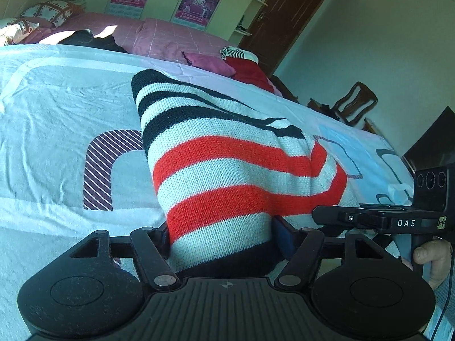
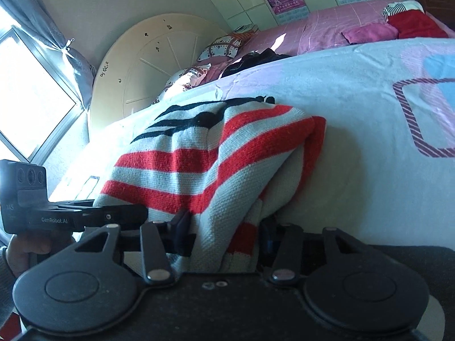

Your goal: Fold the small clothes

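My left claw [image 1: 221, 244] is clamped on the near edge of the striped sweater [image 1: 227, 164], and my right claw [image 2: 224, 241] pinches the same edge beside it. The sweater lies folded on the pale sheet [image 1: 57, 119], stretching away from both claws.

"DAS" on right gripper [image 1: 327, 216]; "GenRobot.AI" on left gripper [image 2: 142, 213]

The black two-finger left gripper [image 1: 221, 244] and the black two-finger right gripper [image 2: 224, 236] sit side by side, each clamped on knit fabric, fingers pointing far.
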`<state>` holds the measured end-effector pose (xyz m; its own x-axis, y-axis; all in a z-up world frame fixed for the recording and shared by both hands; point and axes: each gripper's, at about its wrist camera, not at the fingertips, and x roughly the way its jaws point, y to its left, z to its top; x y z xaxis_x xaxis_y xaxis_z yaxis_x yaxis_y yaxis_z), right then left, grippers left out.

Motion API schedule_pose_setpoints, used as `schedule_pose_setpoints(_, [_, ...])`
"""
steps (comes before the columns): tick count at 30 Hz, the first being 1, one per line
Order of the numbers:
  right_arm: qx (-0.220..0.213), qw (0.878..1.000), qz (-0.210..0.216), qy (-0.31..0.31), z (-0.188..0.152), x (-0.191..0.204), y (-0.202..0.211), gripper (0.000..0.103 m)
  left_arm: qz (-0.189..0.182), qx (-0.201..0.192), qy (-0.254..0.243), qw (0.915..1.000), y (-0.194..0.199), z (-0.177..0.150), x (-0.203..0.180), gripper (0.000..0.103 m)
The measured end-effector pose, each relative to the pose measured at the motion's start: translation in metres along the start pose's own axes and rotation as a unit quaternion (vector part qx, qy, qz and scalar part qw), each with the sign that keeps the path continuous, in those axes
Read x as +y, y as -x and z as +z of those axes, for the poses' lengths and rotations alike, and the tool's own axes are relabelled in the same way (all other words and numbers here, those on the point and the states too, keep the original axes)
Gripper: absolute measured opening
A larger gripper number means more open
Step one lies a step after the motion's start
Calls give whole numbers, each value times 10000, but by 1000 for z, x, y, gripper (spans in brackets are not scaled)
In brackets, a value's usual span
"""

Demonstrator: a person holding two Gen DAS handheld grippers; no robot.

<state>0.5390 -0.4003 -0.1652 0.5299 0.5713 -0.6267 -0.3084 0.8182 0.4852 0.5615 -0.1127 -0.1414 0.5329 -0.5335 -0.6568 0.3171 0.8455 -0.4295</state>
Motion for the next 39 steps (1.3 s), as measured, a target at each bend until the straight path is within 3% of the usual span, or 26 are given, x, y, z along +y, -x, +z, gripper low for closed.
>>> schedule_pose_setpoints(3, [-79, 9999, -100, -1, 1, 6, 5, 40, 12, -140, -125, 9998, 8, -1, -3, 55])
schedule_pose_setpoints(8, [-317, 9992, -214, 88, 1, 26, 19, 36, -144, -228, -382, 9989, 22, 3, -4, 50])
schedule_pose_setpoints(15, [-599, 9975, -349, 166, 1, 67, 31, 35, -526, -397, -462, 9968, 62, 12, 13, 49])
schedule_pose_setpoints(19, [-745, 9965, -303, 227, 5, 98, 25, 35, -536, -511, -564, 9957, 92, 23, 30, 49])
schedule_pose_setpoints(30, [-566, 9969, 202, 515, 29, 187, -66, 35, -55, -787, -297, 9964, 175, 31, 141, 49])
schedule_pose_setpoints(36, [-97, 9968, 607, 506, 34, 218, -139, 35, 337, -745, 160, 9965, 193, 17, 214, 49])
schedule_pose_setpoints(39, [263, 9967, 582, 510, 24, 223, -176, 36, 454, -521, 476, 9965, 185, 1, 246, 50])
